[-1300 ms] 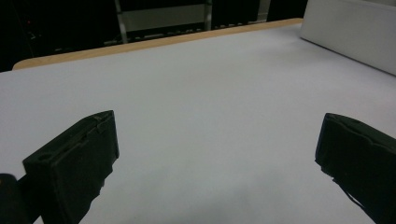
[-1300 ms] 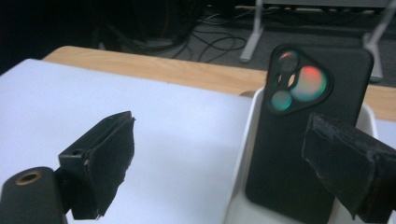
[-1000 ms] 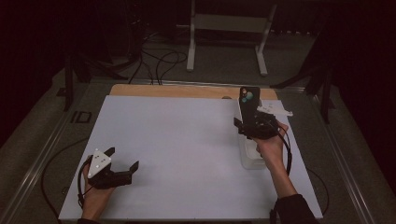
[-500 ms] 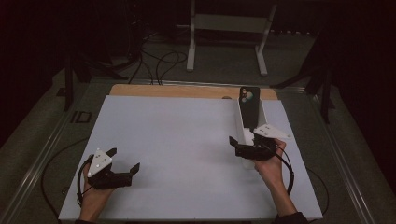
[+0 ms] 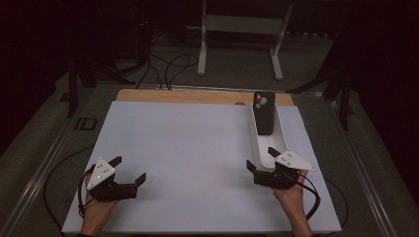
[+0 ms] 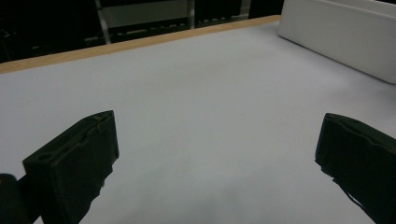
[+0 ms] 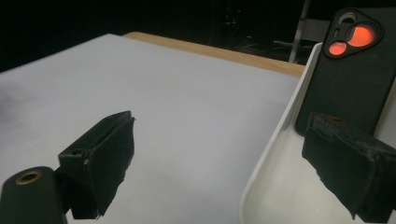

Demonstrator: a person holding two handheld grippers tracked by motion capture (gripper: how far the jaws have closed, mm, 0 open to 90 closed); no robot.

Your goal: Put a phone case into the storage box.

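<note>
Where a second ago the right gripper (image 5: 263, 159) stood up at the far end of the tray (image 5: 281, 134), right by the phone (image 5: 264, 112), it has now drawn back to the tray's near end, jaws wide apart and holding nothing. The phone lies back-up in the tray's far part, its top end with the camera lenses resting on the far rim. That reads as a placement just finished: phone delivered, hand retreating. The left gripper (image 5: 130, 169) has not moved; it rests low on the white table (image 5: 188, 148) near the left corner, jaws also spread and empty, well apart from the tray.

In the right gripper view the phone (image 7: 348, 70) is cut by the top and right edges, and its lower end sits behind the right jaw, so whether it lies flat on the tray floor or leans on the wall cannot be told. The left gripper view gives just a length of the tray's (image 6: 341, 42) outer wall. Beyond the table the room is too dark to read.
</note>
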